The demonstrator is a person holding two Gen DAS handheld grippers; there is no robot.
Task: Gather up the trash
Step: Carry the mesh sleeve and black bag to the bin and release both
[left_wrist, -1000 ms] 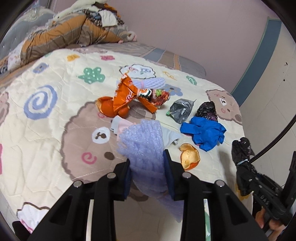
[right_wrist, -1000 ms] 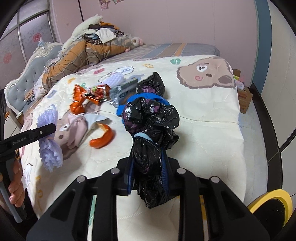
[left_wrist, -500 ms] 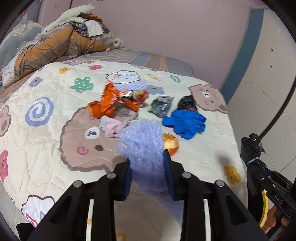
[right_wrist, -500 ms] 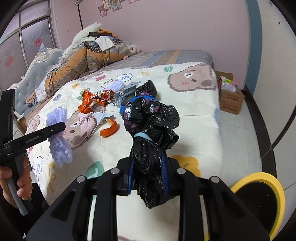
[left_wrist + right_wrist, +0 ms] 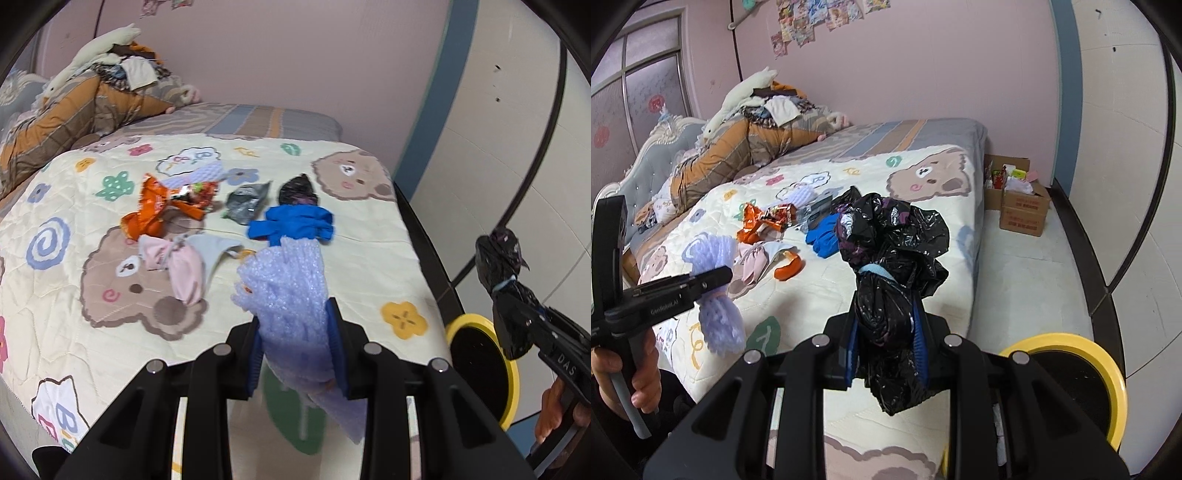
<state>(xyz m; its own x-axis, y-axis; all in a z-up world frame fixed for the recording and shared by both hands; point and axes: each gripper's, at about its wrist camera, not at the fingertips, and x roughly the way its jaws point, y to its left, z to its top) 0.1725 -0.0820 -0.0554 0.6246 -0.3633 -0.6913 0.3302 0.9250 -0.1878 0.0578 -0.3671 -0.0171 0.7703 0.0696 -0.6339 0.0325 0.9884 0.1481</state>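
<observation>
Compared with a second earlier, both claws have pulled back from the bed (image 5: pixel 923 258) and risen, so the quilt's near edge and the tiled floor (image 5: pixel 1034 288) now show. The yellow-rimmed bin (image 5: pixel 1082 376), then only a sliver at the frame corner, now sits in plain sight by the bed's corner. The left claw (image 5: pixel 295 354) stays clamped on the lilac foam net (image 5: pixel 288 295); the right claw (image 5: pixel 886 347) stays clamped on the tied black plastic bag (image 5: pixel 890 258). Both are held off the bed, above its near edge.

Still lying on the bear-print quilt are the orange snack wrapper (image 5: pixel 155 206), a pink cloth bundle (image 5: pixel 177 266), a grey foil pouch (image 5: pixel 245 201), a blue glove (image 5: pixel 295 223) and a second small black bag (image 5: pixel 297 188). Heaped bedding (image 5: pixel 746 147) lies at the padded headboard, the walls are pink, and a cardboard box (image 5: pixel 1021 206) stands on the floor beyond the bed
</observation>
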